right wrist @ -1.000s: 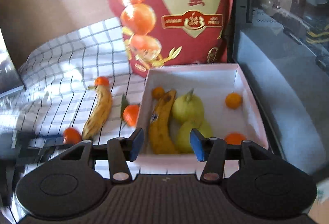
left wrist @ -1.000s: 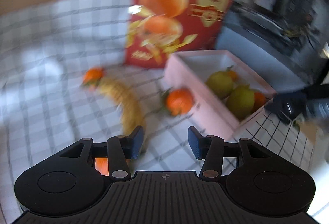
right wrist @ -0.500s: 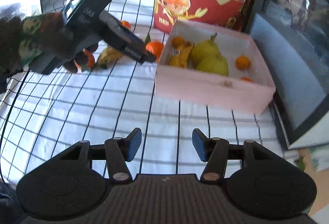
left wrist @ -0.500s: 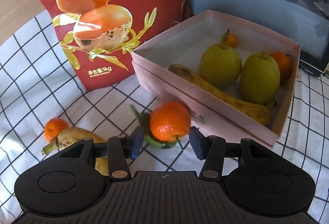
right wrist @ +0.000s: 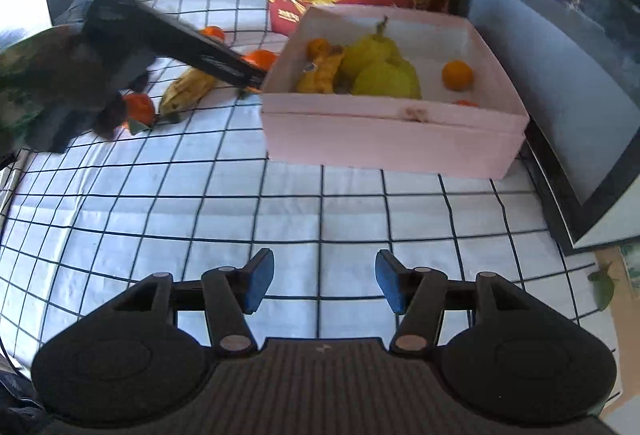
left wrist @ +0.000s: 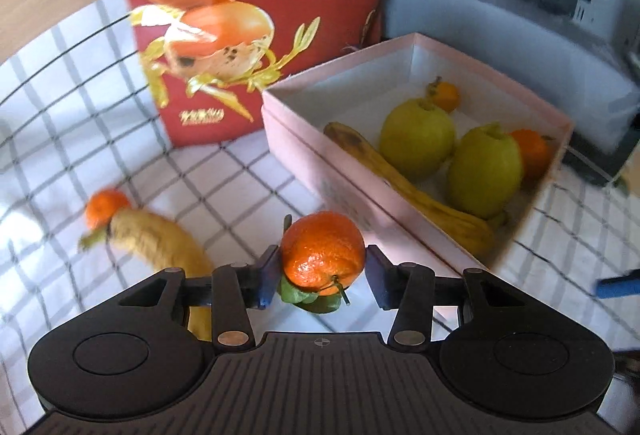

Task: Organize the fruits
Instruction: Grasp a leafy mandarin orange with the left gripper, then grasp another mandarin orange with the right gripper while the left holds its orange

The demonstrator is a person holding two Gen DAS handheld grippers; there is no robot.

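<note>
In the left wrist view a leafy mandarin (left wrist: 323, 253) sits between the fingers of my left gripper (left wrist: 322, 275), which is shut on it beside the pink box (left wrist: 304, 151). The box holds two green pears (left wrist: 416, 139), a banana (left wrist: 404, 187) and small mandarins (left wrist: 445, 95). A loose banana (left wrist: 160, 239) and a small mandarin (left wrist: 105, 206) lie on the checked cloth to the left. My right gripper (right wrist: 322, 285) is open and empty over the cloth, well in front of the box (right wrist: 392, 139). In the right wrist view the left gripper's body (right wrist: 176, 43) reaches toward the mandarin (right wrist: 260, 59).
A tall red snack bag (left wrist: 248, 19) stands behind the box. A dark glass-fronted appliance (right wrist: 560, 83) borders the cloth on the right. Another mandarin (right wrist: 138, 108) lies by the loose banana (right wrist: 188, 89). The checked cloth (right wrist: 280, 203) covers the table.
My left gripper moved forward around the leafy mandarin and its fingers closed on it. My right gripper drew back a little from the box and stayed open.
</note>
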